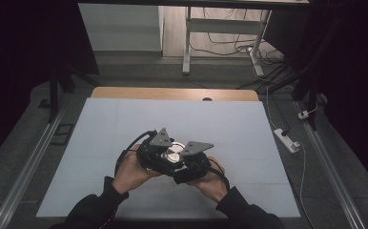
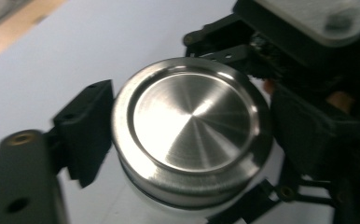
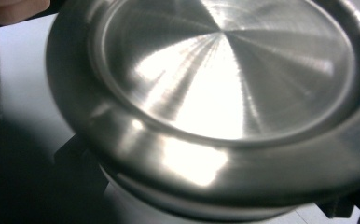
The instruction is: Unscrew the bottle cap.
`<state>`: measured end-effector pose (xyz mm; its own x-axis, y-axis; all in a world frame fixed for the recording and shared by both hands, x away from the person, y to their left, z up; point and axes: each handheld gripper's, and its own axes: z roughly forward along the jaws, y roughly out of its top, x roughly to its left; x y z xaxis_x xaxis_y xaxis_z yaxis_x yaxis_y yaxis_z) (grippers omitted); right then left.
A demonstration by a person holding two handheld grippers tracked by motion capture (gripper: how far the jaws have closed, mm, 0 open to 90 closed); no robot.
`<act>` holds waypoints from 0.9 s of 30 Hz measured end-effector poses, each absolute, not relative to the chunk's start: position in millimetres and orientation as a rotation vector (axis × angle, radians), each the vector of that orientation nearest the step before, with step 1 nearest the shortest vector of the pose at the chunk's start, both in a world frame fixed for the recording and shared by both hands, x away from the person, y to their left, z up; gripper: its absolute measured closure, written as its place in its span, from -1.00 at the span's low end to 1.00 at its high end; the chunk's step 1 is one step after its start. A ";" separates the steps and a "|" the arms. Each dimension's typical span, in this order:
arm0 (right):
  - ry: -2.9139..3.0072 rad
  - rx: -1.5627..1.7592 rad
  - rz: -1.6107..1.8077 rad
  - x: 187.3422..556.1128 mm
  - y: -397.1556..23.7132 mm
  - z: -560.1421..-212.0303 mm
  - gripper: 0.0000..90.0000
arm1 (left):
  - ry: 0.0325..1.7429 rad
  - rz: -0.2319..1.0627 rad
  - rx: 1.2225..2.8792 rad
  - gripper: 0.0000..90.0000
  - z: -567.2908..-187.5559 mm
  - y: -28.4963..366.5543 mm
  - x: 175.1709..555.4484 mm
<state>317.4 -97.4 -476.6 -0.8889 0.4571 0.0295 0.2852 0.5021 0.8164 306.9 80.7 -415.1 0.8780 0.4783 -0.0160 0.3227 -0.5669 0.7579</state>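
Near the front edge of the white table sheet (image 1: pixel 125 119), both grippers meet over a round steel lid (image 1: pixel 172 154) on a white container. Right gripper (image 1: pixel 184 164) is clamped on the container below the lid. Left gripper (image 1: pixel 160 152) flanks the lid rim; visible jaw just beside it, slightly apart.

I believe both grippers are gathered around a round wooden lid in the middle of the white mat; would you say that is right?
Not quite: the lid is brushed metal, not wood, as the left gripper view shows. The rest holds: the left gripper and right gripper are gathered around it in the middle of the white mat.
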 end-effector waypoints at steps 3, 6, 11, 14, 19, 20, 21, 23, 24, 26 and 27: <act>2.569 0.625 1.348 317.7 -98.0 -476.3 -0.66 | 0.504 0.179 2.212 -0.84 -409.8 94.9 311.1; 2.611 0.557 1.368 316.7 -98.0 -475.6 -0.66 | 0.425 0.141 2.221 -0.83 -408.2 103.4 313.0; 2.673 0.435 1.400 310.1 -92.7 -475.3 -0.66 | 0.199 0.051 2.275 -0.74 -412.4 113.1 313.0; 2.704 0.372 1.408 305.2 -88.6 -476.1 -0.66 | 0.145 0.039 2.284 -0.64 -415.1 112.5 311.9; 2.706 0.357 1.404 302.1 -86.4 -476.1 -0.66 | 0.152 0.068 2.285 -0.55 -415.0 111.9 309.4; 2.699 0.360 1.399 302.8 -86.7 -475.9 -0.66 | 0.171 0.079 2.285 -0.55 -415.0 110.7 309.3; 2.690 0.375 1.392 303.6 -87.2 -475.7 -0.66 | 0.195 0.092 2.285 -0.55 -415.0 109.2 309.3; 2.673 0.417 1.382 305.5 -88.5 -475.8 -0.66 | 0.246 0.119 2.285 -0.54 -415.4 105.6 309.8; 2.664 0.433 1.375 306.8 -89.4 -476.0 -0.66 | 0.282 0.136 2.283 -0.54 -415.5 103.3 309.6; 2.638 0.487 1.352 308.8 -90.2 -476.3 -0.66 | 0.360 0.172 2.282 -0.54 -415.4 97.9 309.2; 2.629 0.510 1.348 310.1 -90.9 -476.4 -0.66 | 0.392 0.194 2.278 -0.54 -415.1 95.2 308.4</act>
<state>310.1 -90.9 -476.4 -0.9321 0.3613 0.0265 0.2325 0.5403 0.8087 308.4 95.2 -415.1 0.9402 0.3403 0.0142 0.2178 -0.6328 0.7431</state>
